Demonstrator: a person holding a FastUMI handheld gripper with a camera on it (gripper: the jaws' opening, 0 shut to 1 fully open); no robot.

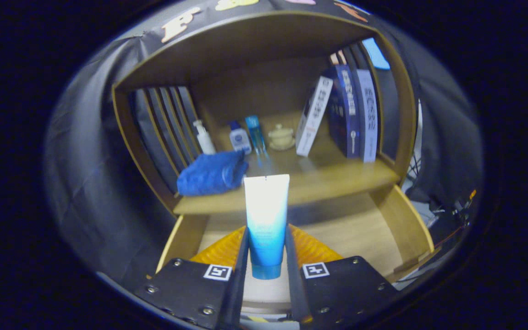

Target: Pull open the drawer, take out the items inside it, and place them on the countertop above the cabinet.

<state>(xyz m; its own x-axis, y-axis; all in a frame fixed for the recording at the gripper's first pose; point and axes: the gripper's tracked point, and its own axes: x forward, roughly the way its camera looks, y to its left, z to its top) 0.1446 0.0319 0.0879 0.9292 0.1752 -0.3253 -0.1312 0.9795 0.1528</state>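
Up on the wooden surface (337,176) above the cabinet there's already a bunch of stuff sitting under a curved wooden hood with slatted sides. A blue cloth (211,174) is bunched up near the front left edge. Behind it, toward the back wall, there's a row of small things: a white bottle (204,137), a small bottle with a blue cap (239,139), a slim blue bottle (255,133) and a little cream lidded pot (281,136). Off to the right a few books (344,117) stand up, the white one at the left leaning over against the blue ones. Black cloth hangs around the cabinet on both sides, and some cables show down on the right.

Below the surface the drawer (401,224) is pulled open, its pale wood floor and side walls visible.

The gripper (266,250) sits over the open drawer, clamped on a white-to-blue tube (266,215). Both fingers press the tube's lower blue part from either side, so the gap between them is just the tube's width. The tube stands upright, cap end down between the fingers, flat crimped end up, just in front of the surface's front edge
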